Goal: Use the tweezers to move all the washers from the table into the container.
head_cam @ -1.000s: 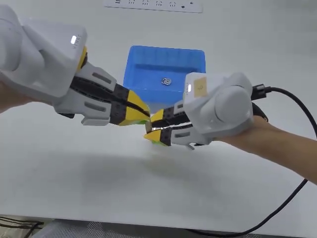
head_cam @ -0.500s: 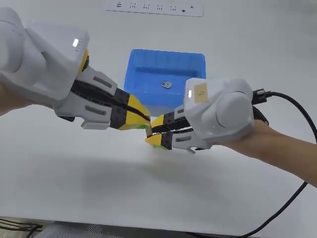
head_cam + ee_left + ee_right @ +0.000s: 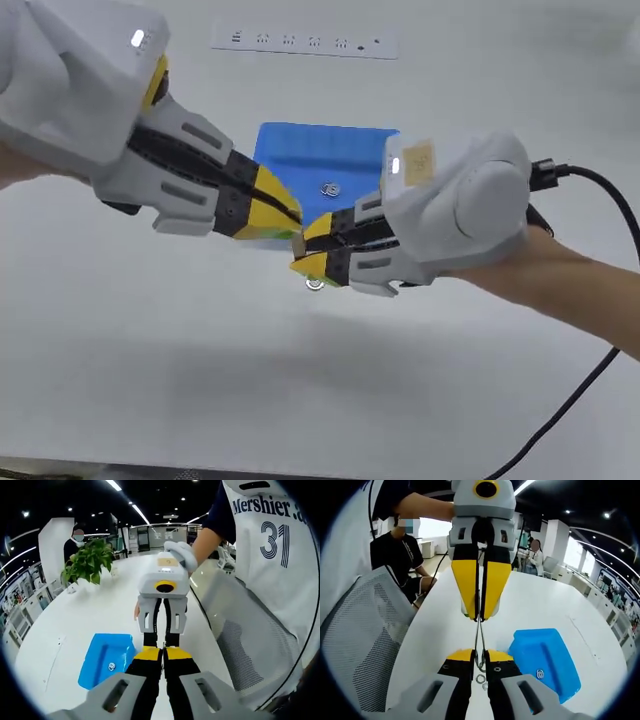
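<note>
Table [image 3: 150,350]: white; everything is being carried by it, and the work is being done near its middle.
Power strip [image 3: 305,42]: is being seen lying flat at the far edge of the table, well apart from the grippers.
Container [image 3: 300,150]: blue, open-topped, is being kept on the table just behind the two grippers' meeting tips.
Left gripper [image 3: 290,225]: is being held in from the left, pointed at the other gripper; its yellow-tipped jaws are being pressed together on the upper end of the tweezers.
Right gripper [image 3: 305,258]: is being held in from the right, tip to tip with the left one; its jaws are being kept narrow, with the tweezers' two arms being pinched between them.
Tweezers [image 3: 478,635]: thin, metal; are being gripped at both ends, spanning the short gap between the grippers, above the table just in front of the container.
Washer in the container [image 3: 330,189]: small, metal, is being held on the blue floor near its middle.
Washer on the table [image 3: 315,284]: is being left lying flat on the white top, just under the right gripper's tips; whether it is being touched by the tweezers cannot be told.
</note>
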A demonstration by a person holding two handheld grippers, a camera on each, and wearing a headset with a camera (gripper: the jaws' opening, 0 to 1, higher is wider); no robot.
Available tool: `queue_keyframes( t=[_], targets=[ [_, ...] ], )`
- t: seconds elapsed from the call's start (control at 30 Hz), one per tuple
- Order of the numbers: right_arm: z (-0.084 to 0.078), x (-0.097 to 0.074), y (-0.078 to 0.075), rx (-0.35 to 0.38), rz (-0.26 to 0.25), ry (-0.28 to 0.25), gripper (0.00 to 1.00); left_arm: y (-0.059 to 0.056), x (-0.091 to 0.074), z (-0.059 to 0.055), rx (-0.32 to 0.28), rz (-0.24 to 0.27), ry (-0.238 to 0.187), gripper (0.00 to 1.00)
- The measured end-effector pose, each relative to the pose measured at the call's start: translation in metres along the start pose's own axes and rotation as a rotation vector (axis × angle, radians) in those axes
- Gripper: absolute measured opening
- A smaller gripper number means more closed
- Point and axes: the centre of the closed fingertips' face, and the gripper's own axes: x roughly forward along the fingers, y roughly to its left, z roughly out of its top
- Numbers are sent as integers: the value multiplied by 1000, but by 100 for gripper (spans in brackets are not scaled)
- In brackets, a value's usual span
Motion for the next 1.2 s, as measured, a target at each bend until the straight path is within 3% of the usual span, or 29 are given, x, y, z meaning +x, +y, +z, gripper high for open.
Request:
queue_keyframes(
  t=[0.3,0.53,0.87,1.2],
  targets=[
    [20,-15,-23,-45,-48,-13,10,19,-11,24,79,-3,8,5],
    [29,-22,-47,-56,-90,-26,10,39,-15,33,113,-5,7,5],
    [10,-16,-91,-25,-116,-18,10,82,-4,20,110,10,0,5],
    [-25,9,-108,29,-51,1,10,109,19,-16,52,3,17,5]
  ],
)
